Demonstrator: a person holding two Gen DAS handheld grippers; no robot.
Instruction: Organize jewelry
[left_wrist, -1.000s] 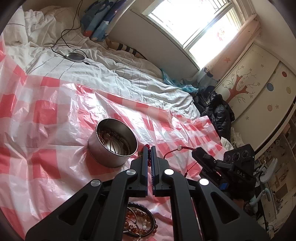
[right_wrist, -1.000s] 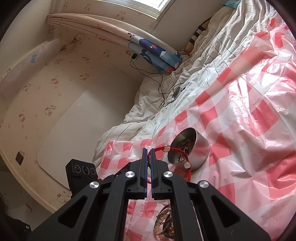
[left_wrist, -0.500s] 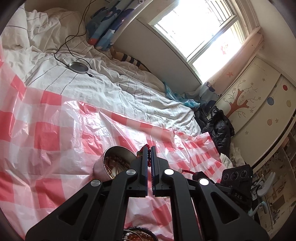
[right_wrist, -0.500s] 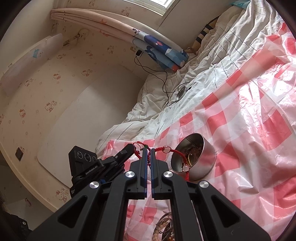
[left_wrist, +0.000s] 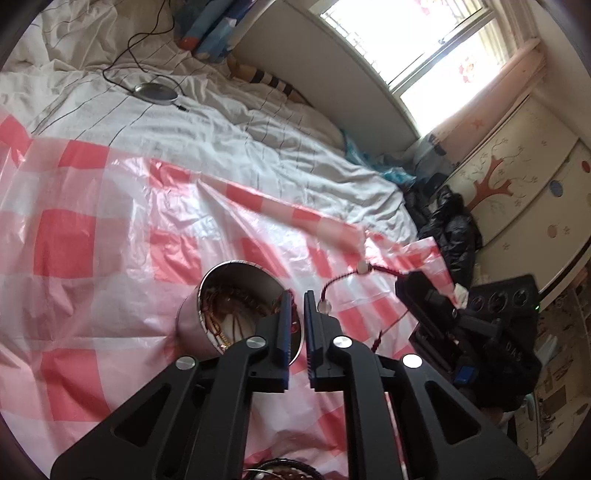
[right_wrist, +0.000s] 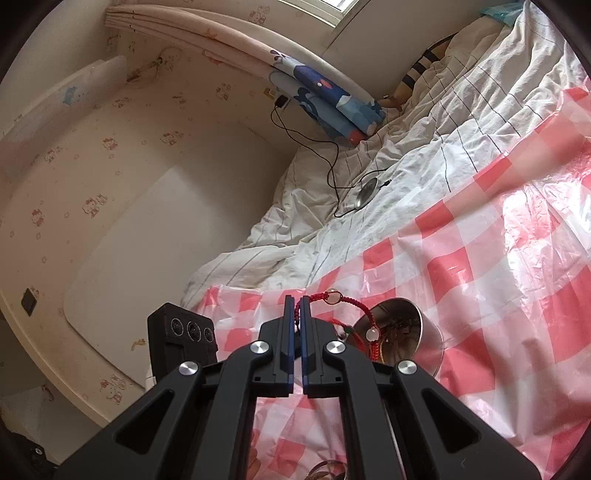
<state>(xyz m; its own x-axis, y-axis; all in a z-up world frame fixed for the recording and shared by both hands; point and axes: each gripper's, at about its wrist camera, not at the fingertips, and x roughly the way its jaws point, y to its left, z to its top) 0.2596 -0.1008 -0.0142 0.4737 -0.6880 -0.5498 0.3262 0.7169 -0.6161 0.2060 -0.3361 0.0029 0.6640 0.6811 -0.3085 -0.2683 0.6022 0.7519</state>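
A red cord bracelet (left_wrist: 334, 282) with pale beads hangs in the air between the two grippers, above a round steel tin (left_wrist: 236, 295) that holds several pieces of jewelry. My left gripper (left_wrist: 297, 297) is slightly open; the cord runs past its right finger. My right gripper (right_wrist: 297, 301) is shut on the red cord bracelet (right_wrist: 354, 308), which droops toward the tin (right_wrist: 410, 328). The right gripper also shows in the left wrist view (left_wrist: 413, 284), holding the cord's far end.
The tin sits on a red-and-white checked plastic sheet (left_wrist: 110, 236) spread over a white bed. A dark beaded bracelet (left_wrist: 284, 472) lies under my left gripper. A cabled round device (left_wrist: 155, 92) lies on the duvet; dark clothes (left_wrist: 450, 229) at the bed's end.
My left gripper's jaws have parted slightly and let go of the cord's end. The right gripper has stayed shut on it and moved apart from the left.
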